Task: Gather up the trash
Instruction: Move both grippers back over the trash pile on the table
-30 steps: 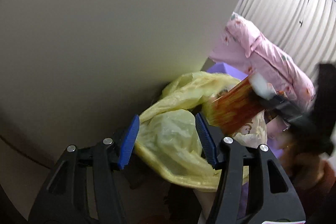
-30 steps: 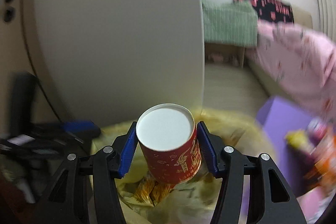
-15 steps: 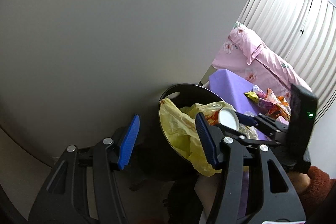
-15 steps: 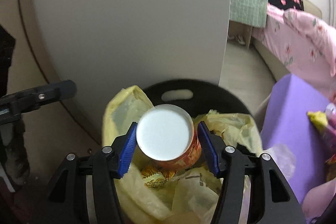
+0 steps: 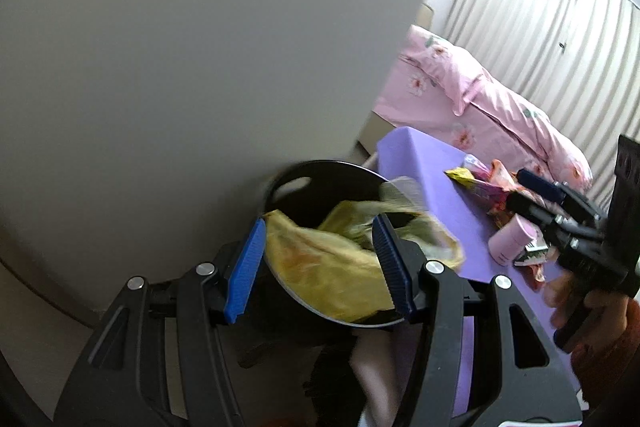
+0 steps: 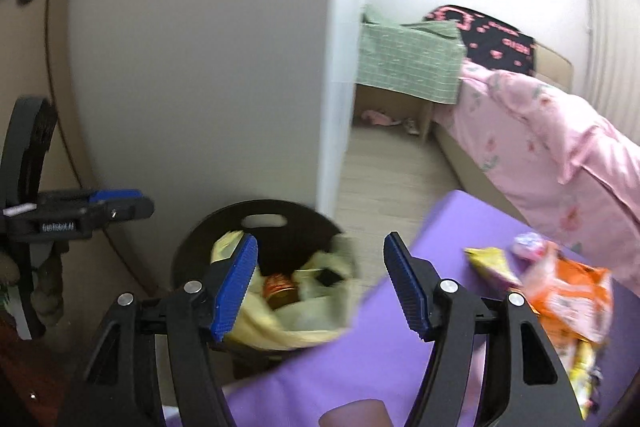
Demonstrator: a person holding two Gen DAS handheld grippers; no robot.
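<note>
2 wrist views look down, sharing black bin [image 5: 320, 183] [image 6: 264, 215].

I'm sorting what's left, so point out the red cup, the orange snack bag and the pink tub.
red cup [image 6: 280, 290]: right wrist view, its printed side, inside the bin
orange snack bag [image 6: 568, 303]: right wrist view, its front
pink tub [image 5: 512, 238]: left wrist view, its side

Pink floral duvet [image 6: 532, 131] over bed at right, w/ low beige bed frame [image 6: 452, 151] under it. Green checked cloth [image 6: 408, 63] draped on a wooden box [image 6: 390, 107] at bed's far end; black fabric w/ pink print [image 6: 496, 35] just behind it. Pink slippers or similar [image 6: 380, 117] inside box opening, too blurry to tell. White pleated curtains [image 5: 540, 39] behind bed. Big pale wall panel [image 5: 200, 47] fills left. Light wood-look floor [image 6: 388, 163] btwn panel & bed.
</note>
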